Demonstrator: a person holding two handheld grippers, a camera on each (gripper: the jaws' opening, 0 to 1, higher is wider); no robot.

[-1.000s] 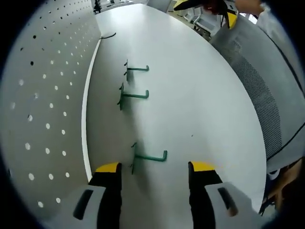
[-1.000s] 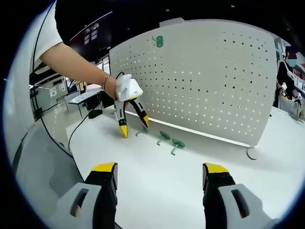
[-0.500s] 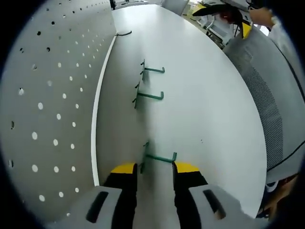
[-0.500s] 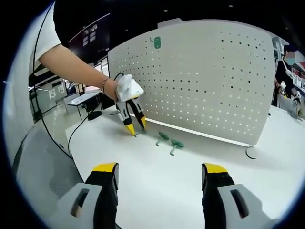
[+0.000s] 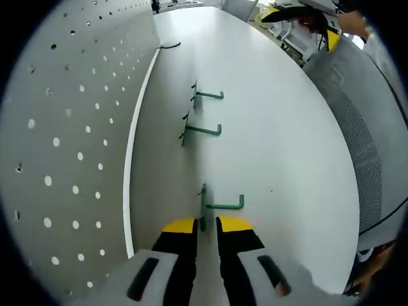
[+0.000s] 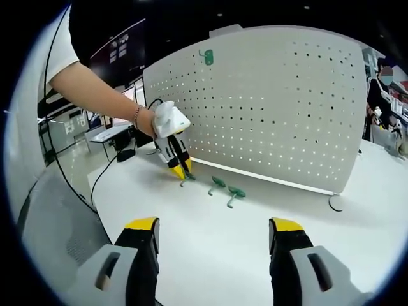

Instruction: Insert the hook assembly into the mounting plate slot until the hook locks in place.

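Left tool — jaws drawn nearly together on the back bar of the nearest green hook, at desk level; from the right gripper view the same tool is seen tip-down over that hook. Whether the pads are truly pinching the wire or only flanking it, I cannot tell for certain, but it reads as a grip.

Right tool — jaws wide apart, holding nothing, hanging above the bare white desk well back from the work.

Nearest hook — thin bent wire, a short upright back piece with an arm ending in an upturned tip. Judged light and stiff, smooth enough to twist in a grip; best held low on the back bar, leaving the prongs free for the holes.

Second hook and third hook — same pattern, lying in a row farther along the desk, apart from each other, near the foot of the board. In the right gripper view they are the two green pieces and.

Pegboard — the mounting plate, a white perforated panel standing upright along the desk edge. One green hook already hung near its upper left corner; the other holes look free.

Containers — no bin or tray to be seen; the hooks lie loose on the desk.

Cable — dark loop at the far end of the board's foot.
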